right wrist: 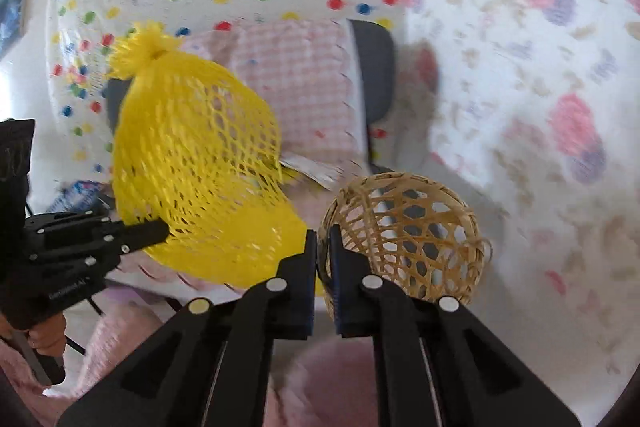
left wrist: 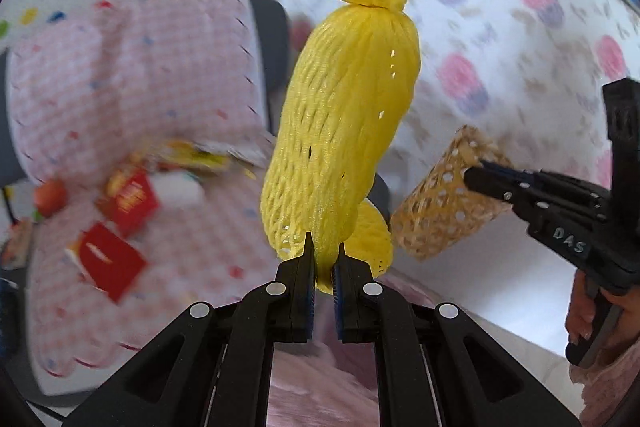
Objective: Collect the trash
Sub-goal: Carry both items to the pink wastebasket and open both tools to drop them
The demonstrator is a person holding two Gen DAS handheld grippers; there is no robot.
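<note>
Foam netting (left wrist: 344,131), yellow with a tied tuft at twelve o'clock, hangs from the left gripper (left wrist: 325,259), whose jaws are clenched on its open edge. At four o'clock in the left wrist view, the right gripper (right wrist: 323,251) pinches the rim of a woven basket (right wrist: 412,239), probably held up to receive the netting.

The yellow net sleeve (left wrist: 344,115) is soft matt foam mesh; the small basket (right wrist: 404,239) is woven pale bamboo strips; the hand-held gripper (left wrist: 324,259) is matt black plastic.
</note>
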